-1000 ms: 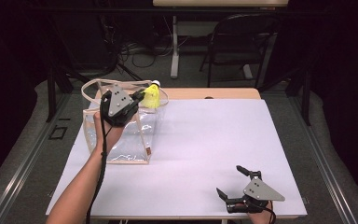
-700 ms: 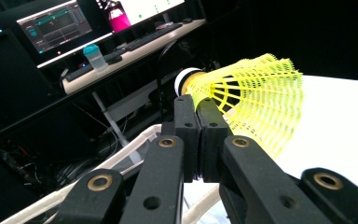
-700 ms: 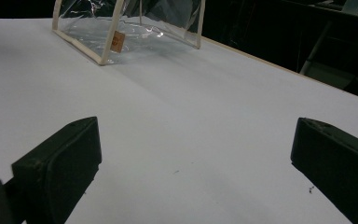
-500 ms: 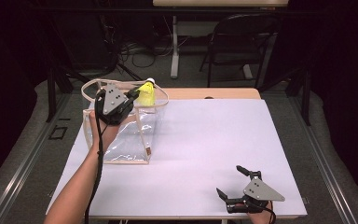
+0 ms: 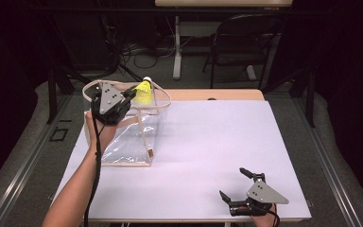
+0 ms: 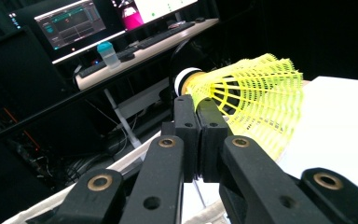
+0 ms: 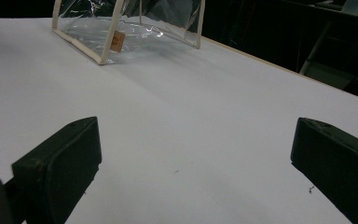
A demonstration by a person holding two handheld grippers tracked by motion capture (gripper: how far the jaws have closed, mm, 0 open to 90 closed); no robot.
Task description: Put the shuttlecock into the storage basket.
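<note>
So, big white table (image 5: 208,156) fills the centre and lower part of the high view, w/ a bare wooden strip along its far edge. In the right gripper view the same white top takes up most of the frame.

Next biggest: clear plastic bag (image 5: 127,135) w/ cream trim and handles, standing at the table's left end, left-centre of the high view. In the right gripper view it's at the top, left of centre (image 7: 121,25), small tan tag on its near edge.

Person's left forearm comes up from bottom left of the high view, and the left gripper (image 5: 131,93) sits over the bag's top, upper left of the frame. Jaws pinched tight on the yellow shuttlecock (image 5: 143,92), grip is on the skirt close to the cork. In the left gripper view the shuttlecock (image 6: 256,105) is centre-right, white cork end pointing away to the upper left, yellow skirt flaring right, the two black jaws pressed together right at it.

Right gripper (image 5: 236,187) rests at lower right of the high view, on the table near its front edge, well apart from the bag. Jaws spread wide, nothing between them but bare table.
</note>
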